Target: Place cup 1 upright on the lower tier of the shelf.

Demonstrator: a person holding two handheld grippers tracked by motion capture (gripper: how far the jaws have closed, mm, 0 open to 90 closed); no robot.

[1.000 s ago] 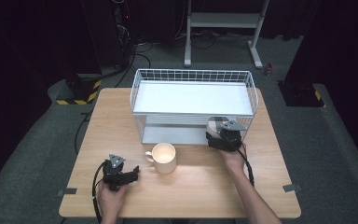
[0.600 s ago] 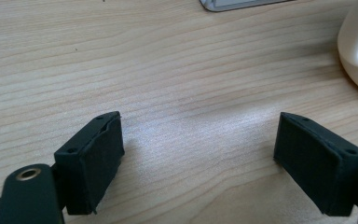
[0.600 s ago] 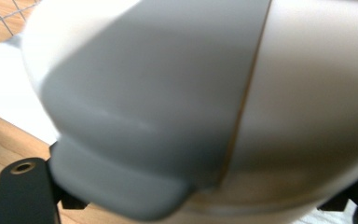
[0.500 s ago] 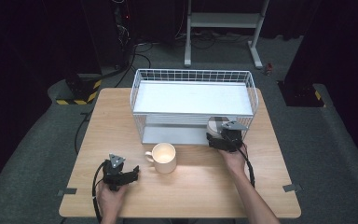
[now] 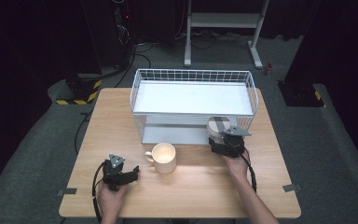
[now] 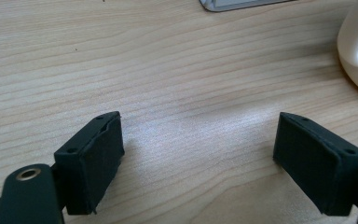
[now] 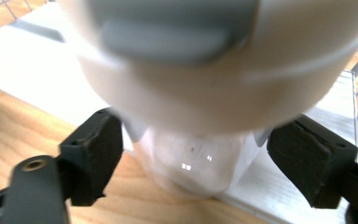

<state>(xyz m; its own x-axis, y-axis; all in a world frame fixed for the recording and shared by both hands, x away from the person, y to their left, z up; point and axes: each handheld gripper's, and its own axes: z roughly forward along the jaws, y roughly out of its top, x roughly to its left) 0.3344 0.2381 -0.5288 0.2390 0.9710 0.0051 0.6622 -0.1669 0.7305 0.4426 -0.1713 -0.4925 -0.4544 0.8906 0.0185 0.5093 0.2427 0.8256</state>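
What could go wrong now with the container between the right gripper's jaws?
The right gripper has just been closing around the white container, with small gaps at both pads; a loose grip may drop it. The wire rack stands close, so lifting could knock it. The mug nearby might be bumped.

A pale lidded cup (image 5: 217, 126) with a grey lid stands upright at the wire rack's (image 5: 192, 74) front right corner, near the tabletop's right edge.

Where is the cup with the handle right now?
In the high view the cup stands on the wooden table, just in front of the wire basket, between the left gripper and the right gripper. Its handle points toward the left one.
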